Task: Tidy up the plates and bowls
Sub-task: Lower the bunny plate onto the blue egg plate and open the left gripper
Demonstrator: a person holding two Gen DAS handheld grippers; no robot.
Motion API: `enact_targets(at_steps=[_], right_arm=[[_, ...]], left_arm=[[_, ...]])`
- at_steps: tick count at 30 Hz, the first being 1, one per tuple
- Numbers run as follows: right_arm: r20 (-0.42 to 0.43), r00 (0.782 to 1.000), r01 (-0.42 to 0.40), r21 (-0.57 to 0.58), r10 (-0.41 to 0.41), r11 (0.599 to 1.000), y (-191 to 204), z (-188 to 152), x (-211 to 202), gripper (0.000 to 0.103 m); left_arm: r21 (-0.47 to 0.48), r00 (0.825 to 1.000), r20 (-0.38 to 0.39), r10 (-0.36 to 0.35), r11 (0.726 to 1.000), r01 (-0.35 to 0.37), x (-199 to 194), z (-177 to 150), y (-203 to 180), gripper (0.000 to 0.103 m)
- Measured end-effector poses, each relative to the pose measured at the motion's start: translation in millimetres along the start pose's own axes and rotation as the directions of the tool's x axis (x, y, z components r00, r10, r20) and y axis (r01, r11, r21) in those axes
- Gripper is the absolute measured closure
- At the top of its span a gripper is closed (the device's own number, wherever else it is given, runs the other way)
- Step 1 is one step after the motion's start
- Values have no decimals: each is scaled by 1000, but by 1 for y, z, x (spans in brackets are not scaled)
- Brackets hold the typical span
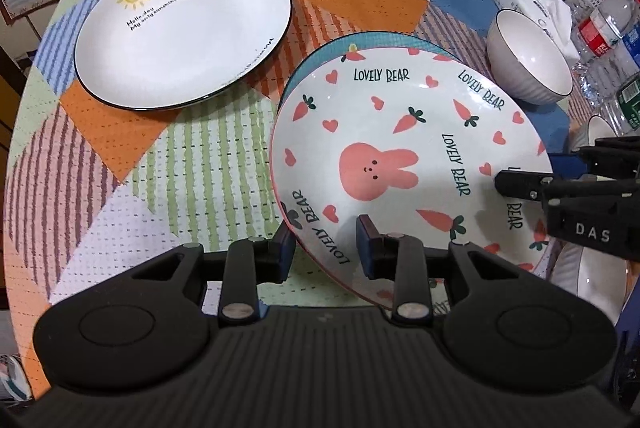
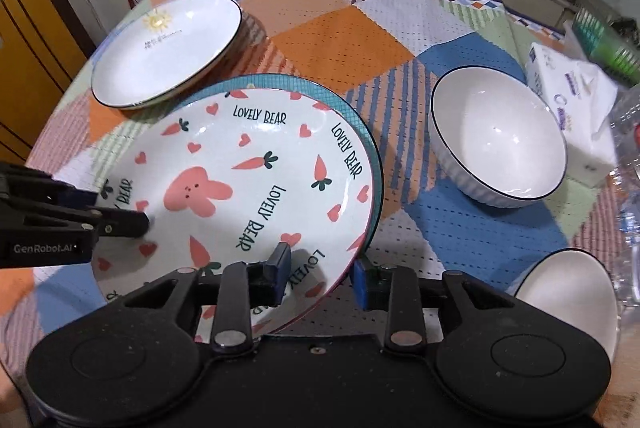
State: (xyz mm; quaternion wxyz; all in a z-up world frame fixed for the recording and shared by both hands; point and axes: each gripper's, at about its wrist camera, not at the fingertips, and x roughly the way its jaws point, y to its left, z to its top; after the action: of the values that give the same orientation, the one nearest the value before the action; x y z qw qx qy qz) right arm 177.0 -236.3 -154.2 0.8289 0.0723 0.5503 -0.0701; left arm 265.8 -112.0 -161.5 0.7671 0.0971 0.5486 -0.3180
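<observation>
Bunny plate (image 1: 400,155) rim between left fingers (image 1: 282,252); right fingers (image 2: 280,268) astride opposite rim.

The counter (image 2: 340,39) is bare between the sun plate (image 2: 168,51) and the bowl (image 2: 496,143), so a hand can pass there. The bunny plate (image 2: 240,195) fills the near middle. On the right, tissues (image 2: 572,95) and bottles (image 1: 604,27) crowd the edge beside the bowl.

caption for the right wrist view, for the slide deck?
Both grippers straddle the rim of the bunny plate, stacked on a teal plate; sun plate and white bowl nearby.
</observation>
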Motion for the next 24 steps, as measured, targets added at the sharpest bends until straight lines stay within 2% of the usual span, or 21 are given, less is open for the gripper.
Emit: enact_targets(at_steps=[4,7,12,20,24], right_arm=[[12,999,40,-21,-40,999,0,0,5,65],[31,996,86,-45,-85,995,4,-1,6,64],[74,992,112,-76,-106,991,4,-8,10,64],[141,977,179,-140,-160,974,14,-18,10,64],[177,970,190,-115,-168,975,12,-19,-1,66]], left_arm=[[-17,999,-39,-37,999,37,4,2,0,73],[-19,999,-35,-35,999,34,4,1,-1,73],[-69,996,-42,-84,994,81,5,-2,3,75],[-101,995,-30,-94,991,90,-12,-9,15,76],[-77,999,-18,-51,996,49,-29,-11,21,76]])
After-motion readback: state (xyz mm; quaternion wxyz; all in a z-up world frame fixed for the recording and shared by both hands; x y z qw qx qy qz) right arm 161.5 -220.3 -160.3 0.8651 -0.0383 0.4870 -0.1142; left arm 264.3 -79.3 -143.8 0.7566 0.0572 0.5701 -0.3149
